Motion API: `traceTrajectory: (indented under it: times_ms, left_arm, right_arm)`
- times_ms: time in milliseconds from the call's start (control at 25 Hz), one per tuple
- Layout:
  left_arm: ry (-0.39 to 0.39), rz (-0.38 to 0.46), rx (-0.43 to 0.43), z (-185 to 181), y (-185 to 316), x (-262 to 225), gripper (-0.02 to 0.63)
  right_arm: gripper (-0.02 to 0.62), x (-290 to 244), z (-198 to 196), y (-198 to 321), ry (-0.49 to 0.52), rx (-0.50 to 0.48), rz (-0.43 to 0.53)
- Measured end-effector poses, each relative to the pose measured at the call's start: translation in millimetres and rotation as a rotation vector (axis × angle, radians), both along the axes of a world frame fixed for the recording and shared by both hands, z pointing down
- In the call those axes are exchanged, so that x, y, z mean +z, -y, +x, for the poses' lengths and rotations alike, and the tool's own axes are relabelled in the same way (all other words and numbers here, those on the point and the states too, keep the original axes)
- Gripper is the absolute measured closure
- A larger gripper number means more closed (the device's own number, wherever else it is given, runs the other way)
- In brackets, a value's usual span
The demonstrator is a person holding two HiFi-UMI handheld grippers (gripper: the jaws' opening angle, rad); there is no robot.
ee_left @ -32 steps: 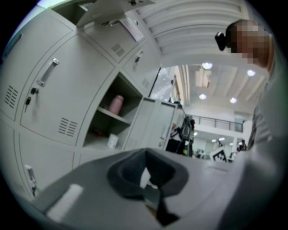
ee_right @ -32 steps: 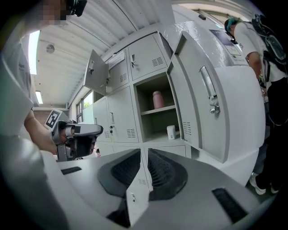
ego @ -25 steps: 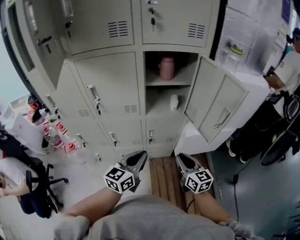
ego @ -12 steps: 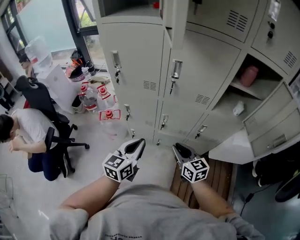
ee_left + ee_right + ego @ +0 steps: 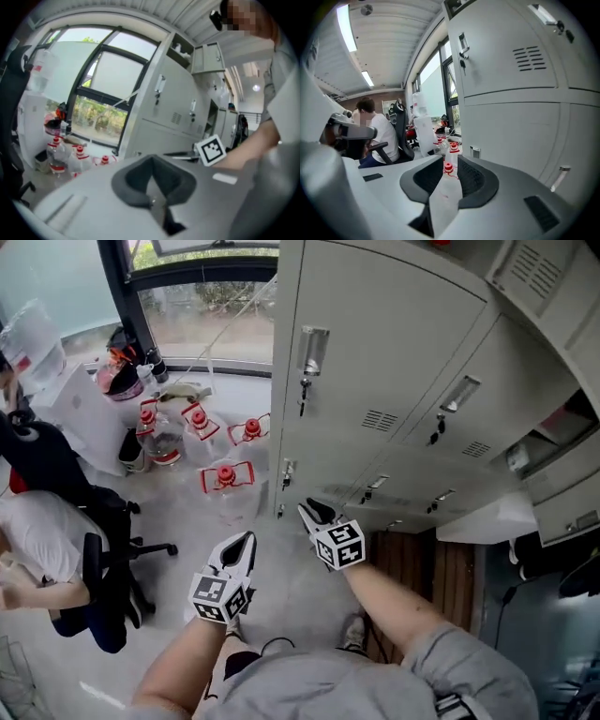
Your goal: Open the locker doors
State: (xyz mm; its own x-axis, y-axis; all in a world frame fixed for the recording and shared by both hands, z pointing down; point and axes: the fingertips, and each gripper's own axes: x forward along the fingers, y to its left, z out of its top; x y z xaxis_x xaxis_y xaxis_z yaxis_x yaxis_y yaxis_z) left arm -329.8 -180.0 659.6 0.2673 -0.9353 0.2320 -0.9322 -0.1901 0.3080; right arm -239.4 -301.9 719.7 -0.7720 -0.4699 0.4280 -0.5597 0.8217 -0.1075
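Observation:
A bank of grey lockers (image 5: pixel 394 352) fills the upper right of the head view. The nearest tall door (image 5: pixel 366 324) is closed, with a metal handle (image 5: pixel 312 343) and a key under it. A small low door below it has a latch (image 5: pixel 288 472). My right gripper (image 5: pixel 307 510) reaches forward close to that latch without touching it. Its jaws are opening, and only floor and bottles show between them (image 5: pixel 450 161). My left gripper (image 5: pixel 246 540) hangs lower and farther left over the floor, shut and empty (image 5: pixel 152 159). An open compartment (image 5: pixel 562 427) shows at the right edge.
Several clear bottles with red caps (image 5: pixel 225 479) stand on the floor left of the lockers. A person sits on a black office chair (image 5: pixel 103 559) at the left. A window (image 5: pixel 197 306) is behind, and a wooden pallet (image 5: pixel 422 563) lies at the lockers' foot.
The head view has swung left, so the open locker slid to the right edge. My right gripper moved forward toward the low door and its jaws widened. The left gripper dropped back.

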Motion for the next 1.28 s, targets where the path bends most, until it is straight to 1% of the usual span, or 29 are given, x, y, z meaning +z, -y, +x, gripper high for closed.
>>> traceTrajectory:
  times_ms: [40,120,240,400,560,760,920,1120,1280]
  left_arm:
    - [0.005,0.006,-0.007,-13,5,10,0.601]
    - [-0.010,0.006,-0.032,-35,9,32,0.601]
    - [-0.029,-0.025,-0.055,-55,12,66,0.601]
    - [-0.041,-0.051,-0.068,-62,19,96,0.601]
    - [-0.054,-0.051,-0.063,-60,26,109,0.601]
    - [-0.065,-0.056,-0.056,-59,24,118,0.601]
    - [-0.059,-0.064,-0.050,-56,21,123,0.601]
    - [-0.062,-0.060,-0.053,-50,20,121,0.601]
    - [-0.057,-0.053,-0.041,-41,24,117,0.601]
  right_arm:
    - [0.506,11,-17,17,-0.008,0.015,0.011]
    - [0.486,31,-41,46,-0.026,0.068,0.020]
    - [0.482,59,-60,80,-0.053,0.154,0.013]
    - [0.482,95,-68,112,-0.093,0.240,0.003]
    - [0.468,112,-77,131,-0.103,0.276,0.016]
    - [0.466,106,-94,139,-0.081,0.263,0.046]
    - [0.459,105,-99,138,-0.090,0.253,0.058]
    - [0.457,105,-100,126,-0.111,0.192,0.074]
    - [0.457,106,-92,98,-0.110,0.131,0.098]
